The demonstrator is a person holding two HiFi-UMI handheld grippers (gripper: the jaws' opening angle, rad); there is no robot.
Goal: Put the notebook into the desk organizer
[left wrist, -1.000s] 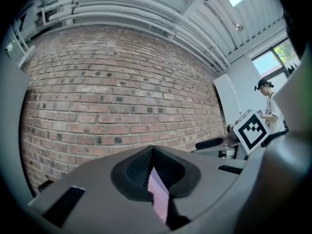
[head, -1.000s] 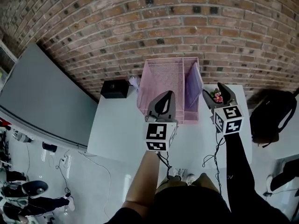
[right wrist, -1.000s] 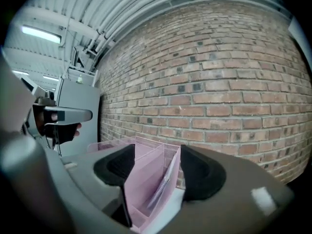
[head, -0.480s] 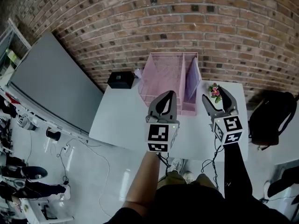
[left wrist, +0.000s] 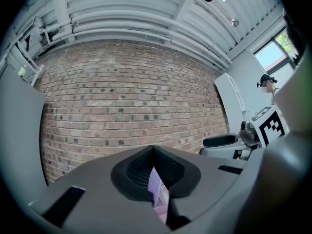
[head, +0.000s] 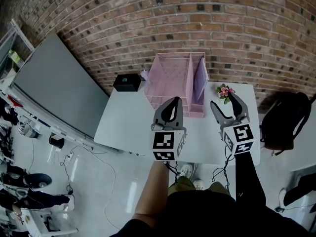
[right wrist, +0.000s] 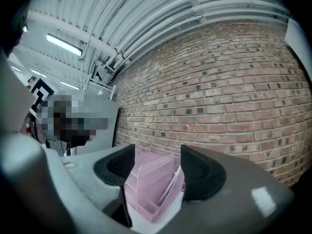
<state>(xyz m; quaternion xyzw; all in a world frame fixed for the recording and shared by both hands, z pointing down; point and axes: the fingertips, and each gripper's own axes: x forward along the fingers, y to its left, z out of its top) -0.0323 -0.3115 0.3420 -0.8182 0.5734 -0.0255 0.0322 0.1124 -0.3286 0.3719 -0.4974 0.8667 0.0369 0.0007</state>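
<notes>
Head view: notebook (head: pixel 199 85) seen lodged in desk organizer (head: pixel 168 75) right compartment, tabletop (head: pixel 128 125) far edge; left gripper (head: pixel 173 101) closed, empty; right gripper (head: pixel 224 100) spread wide.

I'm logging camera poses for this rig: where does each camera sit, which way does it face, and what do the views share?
Head view: on the person's head, looking steeply down at the table, desk organizer, left gripper, right gripper and forearms.
Left gripper view: on the left gripper, facing the brick wall; its shut jaws fill the foreground.
Right gripper view: on the right gripper, facing the desk organizer between its open jaws.
Shared: all show the desk organizer and brick wall.
</notes>
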